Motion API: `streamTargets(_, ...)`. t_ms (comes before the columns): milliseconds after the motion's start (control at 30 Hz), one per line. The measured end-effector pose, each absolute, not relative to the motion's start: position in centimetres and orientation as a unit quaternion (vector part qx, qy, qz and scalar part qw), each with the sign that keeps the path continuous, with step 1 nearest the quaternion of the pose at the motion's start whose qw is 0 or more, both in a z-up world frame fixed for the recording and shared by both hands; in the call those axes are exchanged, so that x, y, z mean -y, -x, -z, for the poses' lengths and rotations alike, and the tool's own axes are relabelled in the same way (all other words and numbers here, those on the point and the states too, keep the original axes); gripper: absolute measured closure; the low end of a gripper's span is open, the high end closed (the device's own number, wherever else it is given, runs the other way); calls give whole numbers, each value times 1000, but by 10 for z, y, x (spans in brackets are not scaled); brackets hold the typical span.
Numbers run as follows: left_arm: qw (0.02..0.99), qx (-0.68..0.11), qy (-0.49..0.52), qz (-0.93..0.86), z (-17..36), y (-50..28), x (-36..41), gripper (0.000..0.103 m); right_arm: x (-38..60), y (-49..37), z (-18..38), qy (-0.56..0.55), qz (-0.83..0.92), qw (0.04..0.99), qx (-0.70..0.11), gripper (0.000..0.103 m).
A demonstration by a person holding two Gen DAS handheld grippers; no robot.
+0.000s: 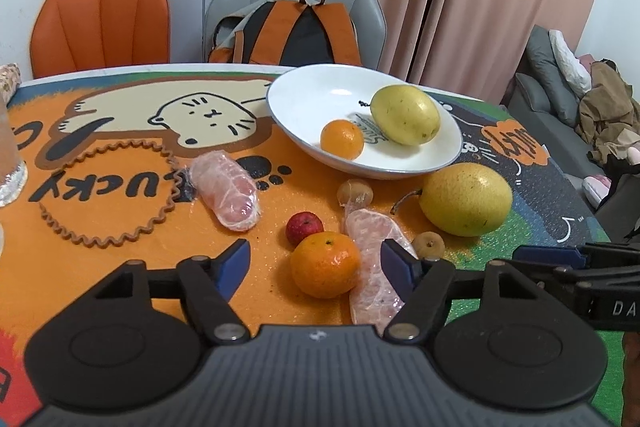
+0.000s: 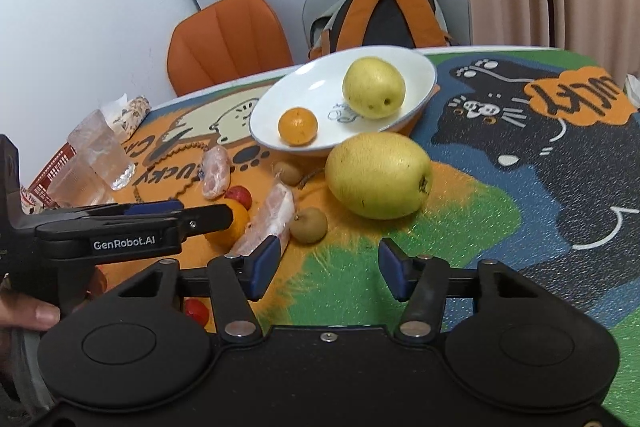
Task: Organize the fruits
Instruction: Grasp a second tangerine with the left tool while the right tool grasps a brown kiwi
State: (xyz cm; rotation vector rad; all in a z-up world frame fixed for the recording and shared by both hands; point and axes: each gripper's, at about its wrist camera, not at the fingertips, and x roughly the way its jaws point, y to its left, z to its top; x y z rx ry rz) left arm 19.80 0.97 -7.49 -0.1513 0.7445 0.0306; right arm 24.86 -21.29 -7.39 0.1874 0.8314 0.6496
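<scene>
A white bowl on the cartoon mat holds a small tangerine and a yellow pear. In front of it lie a bigger yellow pear, two wrapped pomelo segments, a red fruit and two brown longans. My left gripper is open around a tangerine, its pads clear of the peel. My right gripper is open over bare mat, just short of the nearer longan.
Clear glasses stand at the mat's left edge. An orange chair and a grey chair with a backpack sit behind the table. A sofa is to the right. Another red fruit lies near a person's hand.
</scene>
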Motion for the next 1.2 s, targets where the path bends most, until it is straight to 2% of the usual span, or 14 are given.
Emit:
streamTargets(67,927,-366,76,-13,78,-201,-11,39,210,-251,76,-90,-312,858,-397,50)
streamTargets(300,923,-374,94,-3,86,-213,-15,42,196,-265,85,-87,-313,854,-405,57)
streamTargets(367,921,-377,96,-4,89,-216,-15,49,193,-268,88,-90,-315,853,-407,59)
streamTargets(500,920,-377,104,6,95,-218,-18,52,186,-274,91,-88,-319,851,-407,60)
streamTargets(567,920,-376,111,15,96,-218,-20,62,182,-278,94,-88,-318,850,-410,60)
streamTargets(767,918,-381,114,5,93,-215,-29,63,177,-282,95,-89,-327,849,-406,61)
streamTargets(1000,923,-368,112,3,80,-211,-34,63,171,-283,95,-82,-333,846,-408,74)
streamTargets(1200,923,-367,112,-4,77,-207,-37,63,173,-277,93,-82,-337,845,-408,78)
